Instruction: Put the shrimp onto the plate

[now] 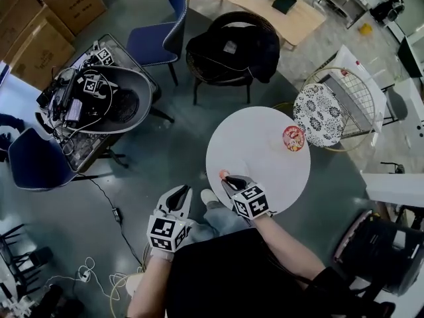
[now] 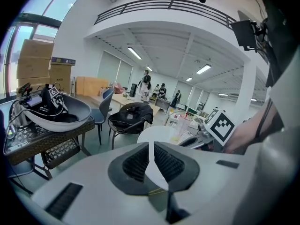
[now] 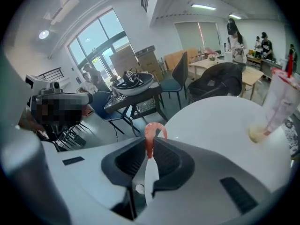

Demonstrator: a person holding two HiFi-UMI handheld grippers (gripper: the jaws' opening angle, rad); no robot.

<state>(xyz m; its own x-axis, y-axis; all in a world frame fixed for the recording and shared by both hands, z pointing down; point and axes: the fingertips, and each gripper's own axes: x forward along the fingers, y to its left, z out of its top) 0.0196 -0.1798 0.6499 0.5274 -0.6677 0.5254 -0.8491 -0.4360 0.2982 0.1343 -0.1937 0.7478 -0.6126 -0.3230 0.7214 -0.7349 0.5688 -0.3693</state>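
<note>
Right tongs [image 1: 225, 177] clamp the shrimp [image 3: 150, 134] above the tabletop's [image 1: 262, 154] near edge, left tongs [image 1: 177, 197] closed empty; plating not yet done.

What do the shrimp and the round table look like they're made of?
Shrimp: probably a rubber or plastic toy. It is an even, glossy orange-pink and stays stiffly curved while pinched in the right gripper. Table: smooth matte white top, possibly laminate or paint. What lies underneath can't be told.

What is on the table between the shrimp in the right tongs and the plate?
Nothing: in the head view, only bare white tabletop lies between the shrimp, held in the right tongs, and the plate.
</note>
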